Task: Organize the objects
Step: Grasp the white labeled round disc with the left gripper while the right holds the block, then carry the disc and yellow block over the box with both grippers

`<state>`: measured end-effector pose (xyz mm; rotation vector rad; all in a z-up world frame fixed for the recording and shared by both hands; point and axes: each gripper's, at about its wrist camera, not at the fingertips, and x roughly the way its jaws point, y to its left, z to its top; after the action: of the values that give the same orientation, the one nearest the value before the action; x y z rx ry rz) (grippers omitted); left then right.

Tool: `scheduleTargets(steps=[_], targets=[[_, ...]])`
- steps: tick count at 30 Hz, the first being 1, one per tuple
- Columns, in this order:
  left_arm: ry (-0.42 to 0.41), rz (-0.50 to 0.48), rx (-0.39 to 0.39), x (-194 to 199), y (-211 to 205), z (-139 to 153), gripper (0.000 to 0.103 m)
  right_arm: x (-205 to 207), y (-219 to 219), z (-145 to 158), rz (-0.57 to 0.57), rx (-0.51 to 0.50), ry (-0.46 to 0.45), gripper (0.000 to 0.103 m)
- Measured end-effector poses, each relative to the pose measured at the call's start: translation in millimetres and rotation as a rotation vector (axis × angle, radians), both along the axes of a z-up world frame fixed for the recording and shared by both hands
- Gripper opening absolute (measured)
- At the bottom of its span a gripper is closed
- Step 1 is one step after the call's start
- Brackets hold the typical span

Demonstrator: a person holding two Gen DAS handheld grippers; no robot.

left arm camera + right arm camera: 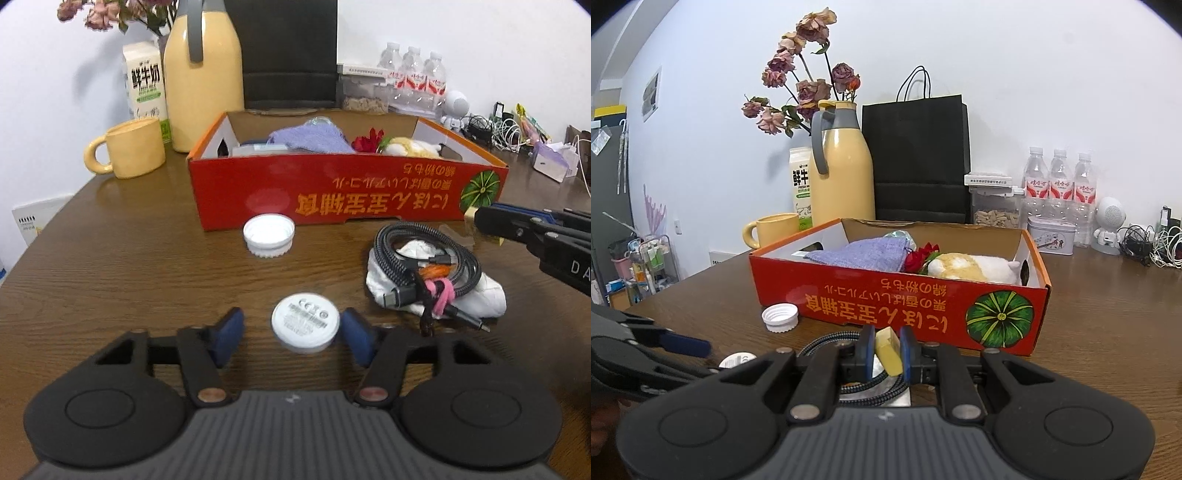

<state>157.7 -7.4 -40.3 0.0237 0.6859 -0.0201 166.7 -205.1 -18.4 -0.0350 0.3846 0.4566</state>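
A red cardboard box stands mid-table and holds a purple cloth, a red flower and a plush toy. My left gripper is open around a white round disc on the table. My right gripper is shut on a small yellow block, held above the coiled black cable, in front of the box. In the left wrist view it enters from the right. A white bottle cap lies before the box.
The cable rests on white crumpled paper. A yellow mug, yellow jug, milk carton, black bag, water bottles and tangled cords line the back of the wooden table.
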Motion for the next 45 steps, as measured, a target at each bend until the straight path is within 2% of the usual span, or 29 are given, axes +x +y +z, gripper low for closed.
scheduleTargets(steps=[1,14,20,25,30,35,45], targets=[[-0.002,-0.004,-0.006,0.3,-0.6,0.6,0.041,-0.3,0.2,-0.2,0.001,-0.001,0.000,0.013],[-0.044,0.023,-0.037,-3.9,5.5,9.7,0.041,-2.2,0.6,-0.1,0.001,-0.001,-0.008,0.013],[-0.122,0.022,-0.050,-7.2,8.9,32.1,0.041,-5.6,-1.3,5.3,-0.006,0.011,-0.035,0.013],[-0.200,-0.001,-0.058,-0.1,4.7,57.5,0.041,-5.6,-2.3,21.9,-0.009,0.023,-0.082,0.010],[-0.258,-0.022,-0.063,17.8,-3.5,78.1,0.041,5.2,1.2,40.2,-0.011,0.018,-0.133,0.010],[-0.301,-0.033,-0.070,38.6,-7.6,90.4,0.041,26.2,6.2,48.6,-0.011,0.025,-0.143,0.010],[-0.309,-0.029,-0.083,96.7,-6.5,93.5,0.041,81.7,15.2,60.9,-0.025,0.011,-0.150,0.010]])
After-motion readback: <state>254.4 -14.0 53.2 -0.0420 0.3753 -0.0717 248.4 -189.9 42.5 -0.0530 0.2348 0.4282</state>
